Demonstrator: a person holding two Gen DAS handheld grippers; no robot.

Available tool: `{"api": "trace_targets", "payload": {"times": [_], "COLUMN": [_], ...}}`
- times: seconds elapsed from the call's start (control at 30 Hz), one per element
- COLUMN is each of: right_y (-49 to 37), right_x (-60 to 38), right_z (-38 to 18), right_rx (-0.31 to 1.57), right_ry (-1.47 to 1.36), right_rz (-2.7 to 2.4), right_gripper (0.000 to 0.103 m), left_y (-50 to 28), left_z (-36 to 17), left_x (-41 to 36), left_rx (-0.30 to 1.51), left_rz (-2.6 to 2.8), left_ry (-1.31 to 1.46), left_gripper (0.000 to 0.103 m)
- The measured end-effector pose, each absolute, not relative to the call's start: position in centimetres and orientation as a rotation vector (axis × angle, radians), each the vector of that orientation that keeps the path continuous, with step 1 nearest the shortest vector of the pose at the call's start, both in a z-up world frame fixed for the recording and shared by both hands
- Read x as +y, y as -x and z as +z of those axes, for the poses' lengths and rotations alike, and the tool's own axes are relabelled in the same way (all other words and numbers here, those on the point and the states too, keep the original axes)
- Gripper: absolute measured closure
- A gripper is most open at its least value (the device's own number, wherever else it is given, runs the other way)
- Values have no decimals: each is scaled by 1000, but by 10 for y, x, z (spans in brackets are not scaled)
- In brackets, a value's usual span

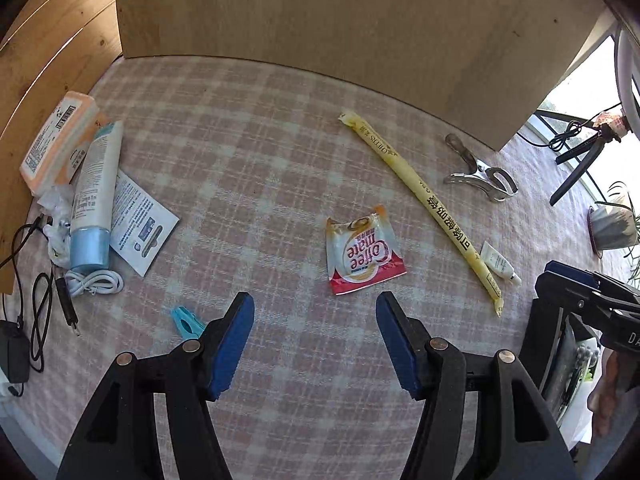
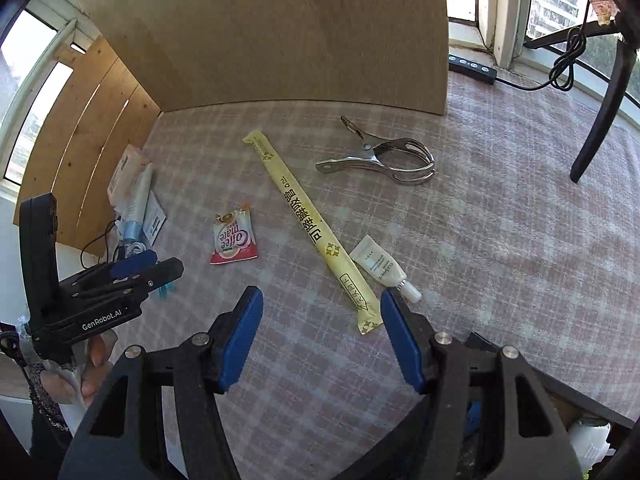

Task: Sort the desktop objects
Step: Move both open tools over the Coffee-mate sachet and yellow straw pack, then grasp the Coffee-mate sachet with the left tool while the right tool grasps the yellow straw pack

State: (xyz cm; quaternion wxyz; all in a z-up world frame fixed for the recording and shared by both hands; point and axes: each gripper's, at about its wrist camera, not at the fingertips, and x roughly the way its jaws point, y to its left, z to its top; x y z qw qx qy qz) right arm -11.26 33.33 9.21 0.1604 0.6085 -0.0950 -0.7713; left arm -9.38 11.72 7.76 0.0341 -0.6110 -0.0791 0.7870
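On the pink checked tablecloth lie a Coffee mate sachet, a long yellow paper straw sleeve, a small white tube and a metal clamp. My left gripper is open and empty, hovering just in front of the sachet; it also shows at the left of the right wrist view. My right gripper is open and empty, near the lower end of the straw sleeve and the white tube.
At the far left lie a pile with an orange wipes pack, a blue-capped tube, a leaflet and cables. A small teal clip lies by my left finger. A wooden board stands behind. A tripod leg stands at the right.
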Motion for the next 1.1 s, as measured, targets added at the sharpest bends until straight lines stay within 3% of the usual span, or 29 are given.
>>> {"api": "trace_targets", "payload": {"times": [0.57,0.77,0.83,0.97,1.1], "right_y": [170,174,174,173,168], "right_x": [278,273,270,267,268], "right_z": [41,33,34,35,36], "right_rx": [-153,-121,-80,-11,29], "right_ry": [-1821,-1820,-1820,-1831,-1831], "right_rz": [-2159,-2176,-2193,-2211,-2231], "right_gripper": [42,44,50,61,83], "left_y": [126,130,129,124,118], "left_z": [30,29,28,29,31], "left_x": [148,164,169,167,154], "left_rx": [-324,-206,-139,-88,-139], "left_rz": [2364,2428,2458,2495,2490], "left_ry": [1930,1928,1928,1921,1916], "left_gripper": [41,39,42,60,73]}}
